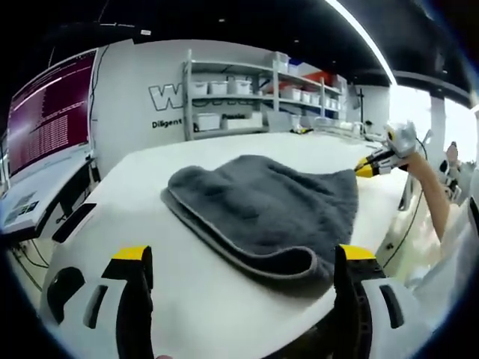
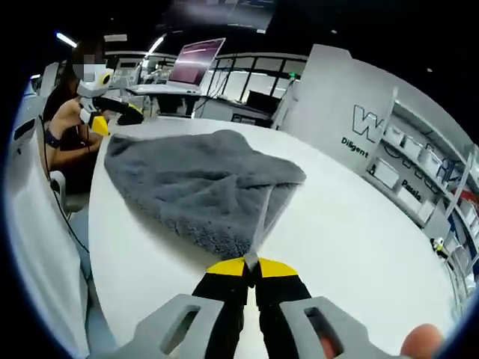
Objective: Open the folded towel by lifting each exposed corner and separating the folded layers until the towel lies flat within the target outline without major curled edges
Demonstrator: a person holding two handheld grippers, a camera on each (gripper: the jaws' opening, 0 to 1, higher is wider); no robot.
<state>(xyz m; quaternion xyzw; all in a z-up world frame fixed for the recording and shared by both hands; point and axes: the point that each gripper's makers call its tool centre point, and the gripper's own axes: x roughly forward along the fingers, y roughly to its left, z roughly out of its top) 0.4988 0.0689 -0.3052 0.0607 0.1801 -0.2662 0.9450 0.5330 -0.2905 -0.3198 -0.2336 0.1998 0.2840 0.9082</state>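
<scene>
The grey towel (image 1: 266,209) lies on the white table (image 1: 142,224), still folded: in the left gripper view a doubled edge with pale piping runs along its near side and curls round at the near right corner. In the right gripper view the towel (image 2: 194,187) shows an upper layer lapped over a lower one, with one corner drawn out to a narrow point toward the camera.

The right gripper (image 2: 252,265) is clenched on that drawn-out corner; its yellow-tipped jaws meet with the thin edge of cloth pinched between them, at the near end of the towel. Seen from the left gripper view, the same right gripper (image 1: 372,165) sits at the far right corner of the towel, held by a person's arm (image 1: 432,191).

The left gripper (image 1: 243,258) is released, its jaws standing wide apart just short of the towel's near folded edge; the right jaw is close to the curled corner, but contact cannot be judged. In the right gripper view the left gripper (image 2: 112,112) appears beyond the far left end of the towel.

Beyond the table stands a shelf rack (image 1: 232,93) holding white bins (image 1: 217,87); their contents cannot be made out. A monitor (image 1: 49,120) with lines of text stands to the left.
</scene>
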